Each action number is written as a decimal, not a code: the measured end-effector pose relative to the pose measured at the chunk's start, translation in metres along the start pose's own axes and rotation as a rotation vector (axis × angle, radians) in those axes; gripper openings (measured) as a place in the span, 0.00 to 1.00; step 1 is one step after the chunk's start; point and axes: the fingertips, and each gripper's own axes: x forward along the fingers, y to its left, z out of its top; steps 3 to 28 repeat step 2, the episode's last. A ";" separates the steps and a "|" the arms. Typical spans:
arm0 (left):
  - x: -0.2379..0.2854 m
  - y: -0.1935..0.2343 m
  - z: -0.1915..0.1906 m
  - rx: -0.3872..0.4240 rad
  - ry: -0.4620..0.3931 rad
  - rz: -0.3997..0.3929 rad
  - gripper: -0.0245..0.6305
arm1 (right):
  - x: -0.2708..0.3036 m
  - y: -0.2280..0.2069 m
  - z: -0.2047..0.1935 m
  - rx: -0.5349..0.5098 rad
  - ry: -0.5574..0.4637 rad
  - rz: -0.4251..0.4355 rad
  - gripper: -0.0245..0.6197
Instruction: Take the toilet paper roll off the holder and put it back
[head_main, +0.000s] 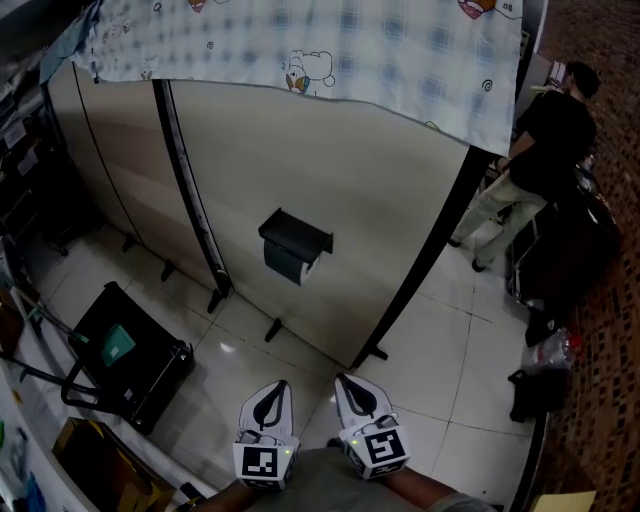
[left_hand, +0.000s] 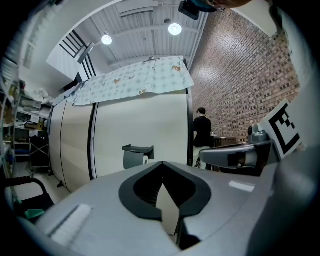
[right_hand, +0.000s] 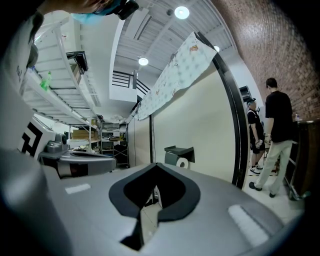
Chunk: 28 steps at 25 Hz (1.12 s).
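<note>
In holder (head_main: 297, 231), toilet paper roll (head_main: 284, 261)

Left tool (head_main: 281, 388) and right tool (head_main: 345, 382) are seen as pale grey shells edged in black. Black-and-white marker cubes (head_main: 260, 462) are fitted.

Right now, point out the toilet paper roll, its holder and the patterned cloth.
toilet paper roll (right_hand: 182, 162), right gripper view, white end face.
holder (head_main: 296, 233), head view, black top cover.
patterned cloth (head_main: 330, 40), head view, middle.
</note>
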 end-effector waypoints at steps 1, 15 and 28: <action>0.001 0.000 0.001 0.002 0.001 -0.003 0.05 | 0.000 0.000 0.001 -0.001 0.001 -0.002 0.04; 0.001 -0.001 0.001 0.003 0.001 -0.005 0.05 | 0.000 -0.001 0.002 -0.002 0.001 -0.003 0.04; 0.001 -0.001 0.001 0.003 0.001 -0.005 0.05 | 0.000 -0.001 0.002 -0.002 0.001 -0.003 0.04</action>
